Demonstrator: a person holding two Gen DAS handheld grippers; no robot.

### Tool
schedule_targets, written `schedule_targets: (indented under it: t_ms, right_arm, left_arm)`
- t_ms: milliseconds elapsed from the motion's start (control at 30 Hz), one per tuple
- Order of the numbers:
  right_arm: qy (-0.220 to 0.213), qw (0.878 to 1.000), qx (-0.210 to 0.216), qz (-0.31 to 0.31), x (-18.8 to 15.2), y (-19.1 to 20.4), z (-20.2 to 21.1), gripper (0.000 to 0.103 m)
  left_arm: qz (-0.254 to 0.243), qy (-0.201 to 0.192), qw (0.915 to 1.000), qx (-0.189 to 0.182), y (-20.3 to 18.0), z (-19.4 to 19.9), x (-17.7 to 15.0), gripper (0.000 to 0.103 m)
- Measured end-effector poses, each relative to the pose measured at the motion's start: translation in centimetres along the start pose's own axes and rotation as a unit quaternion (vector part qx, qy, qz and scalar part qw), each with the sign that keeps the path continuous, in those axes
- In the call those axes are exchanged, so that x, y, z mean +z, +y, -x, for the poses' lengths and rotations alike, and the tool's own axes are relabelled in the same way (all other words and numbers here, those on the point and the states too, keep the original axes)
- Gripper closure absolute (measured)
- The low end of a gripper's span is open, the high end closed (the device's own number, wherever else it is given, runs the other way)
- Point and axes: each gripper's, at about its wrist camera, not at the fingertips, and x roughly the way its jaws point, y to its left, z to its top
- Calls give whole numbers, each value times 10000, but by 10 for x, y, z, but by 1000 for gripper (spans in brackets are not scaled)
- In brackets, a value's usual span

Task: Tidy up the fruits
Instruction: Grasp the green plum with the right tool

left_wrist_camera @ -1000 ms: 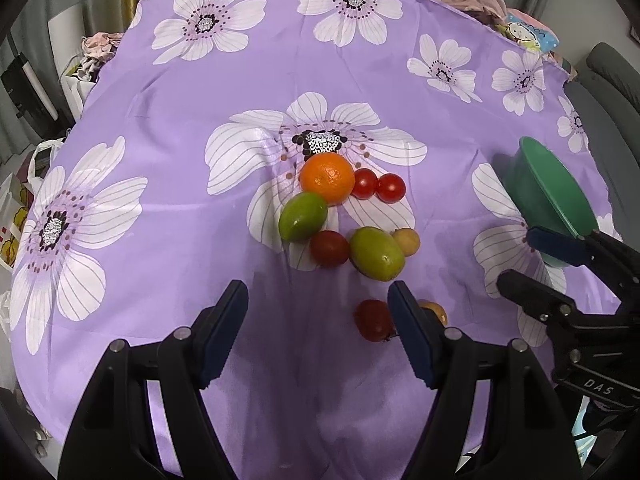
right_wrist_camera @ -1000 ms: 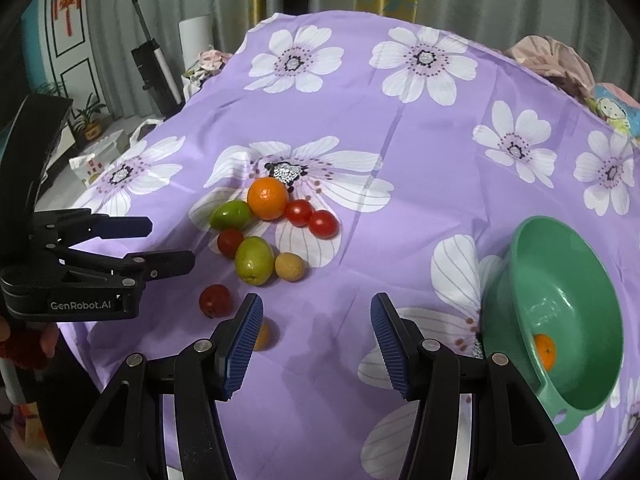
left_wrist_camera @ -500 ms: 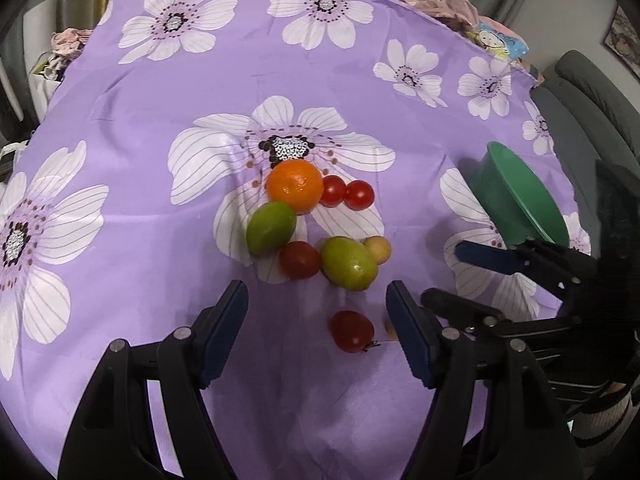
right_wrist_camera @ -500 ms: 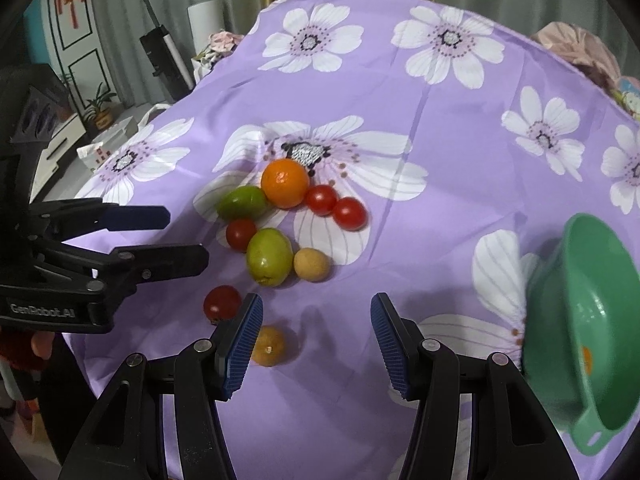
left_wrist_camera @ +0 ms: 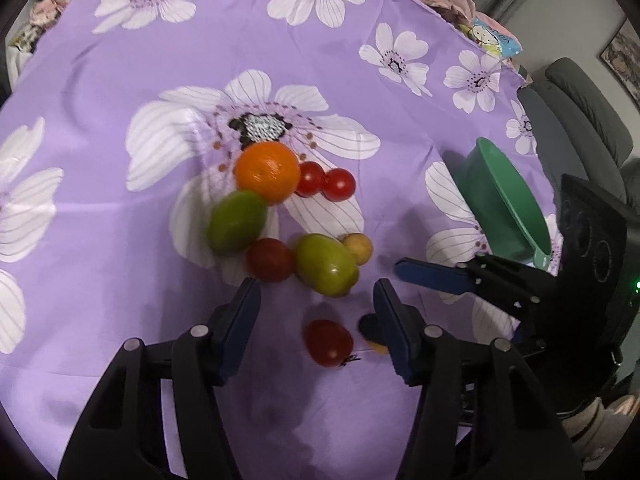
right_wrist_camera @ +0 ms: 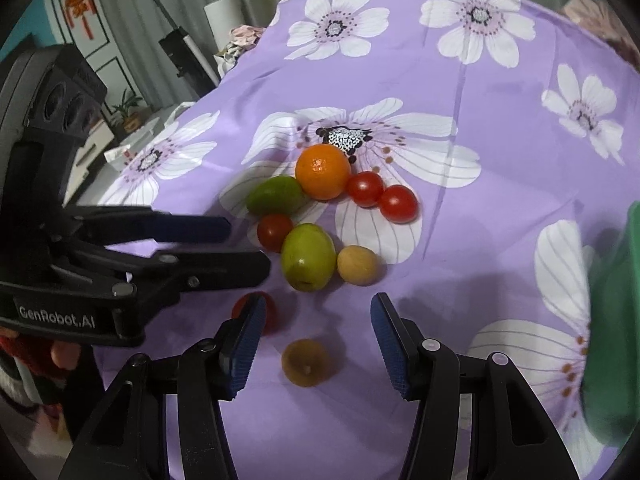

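Between our left gripper's (left_wrist_camera: 316, 312) narrowing, still-parted jaws we're framing a red tomato (left_wrist_camera: 328, 342); our right gripper (right_wrist_camera: 316, 320) is hanging open around a yellow-brown fruit (right_wrist_camera: 306, 362), touching nothing.

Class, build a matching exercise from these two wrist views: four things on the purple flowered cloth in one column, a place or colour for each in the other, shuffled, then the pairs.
Things
1. orange
2. green bowl
3. red tomato
4. small brownish-yellow fruit

Descriptions
A. between the left gripper fingers
B. beside the dark centre of a white flower
C. between the right gripper fingers
D. tilted at the cloth's right side

Pairs: 1-B, 2-D, 3-A, 4-C
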Motion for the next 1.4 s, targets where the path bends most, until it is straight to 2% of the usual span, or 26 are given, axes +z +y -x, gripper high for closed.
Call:
schedule_targets:
  t_ms: [133, 467, 700, 767, 867, 933, 1000, 1033, 1233, 1400]
  right_arm:
    - [56, 9995, 302, -96, 0, -2, -7, 46]
    - [186, 9965, 750, -329, 14, -7, -28, 49]
    - [360, 9962, 716, -344, 21, -7, -38, 52]
    - [403, 9963, 690, -317, 22, -6, -40, 53]
    - [461, 9966, 632, -255, 24, -4, -43, 59]
    - [490, 9970, 558, -217, 26, -3, -44, 66]
    - [492, 9973, 511, -163, 26, -1, -45, 66]
    - [493, 9975, 497, -131, 26, -1, -45, 66]
    - [417, 9984, 343, 149, 21, 5, -40, 66]
    - [236, 9990, 359, 118, 17, 7, -27, 66]
  left_arm:
    - [181, 239, 9989, -358, 1, -10, 2, 45]
    - [249, 362, 9987, -241, 1, -18, 15, 49]
    - [254, 454, 9986, -98, 2, -25, 23, 51]
    - [292, 459, 9985, -5, 3, -26, 24, 54]
    - [365, 446, 9983, 104, 4, -26, 24, 56]
    - [399, 438, 9981, 160, 3, -27, 25, 56]
    - [366, 415, 9983, 153, 2, -26, 25, 60]
    - [351, 408, 9985, 76, 1, -25, 24, 66]
    - [441, 372, 9983, -50, 1, -20, 16, 66]
    - [227, 214, 9995, 85, -16, -9, 11, 66]
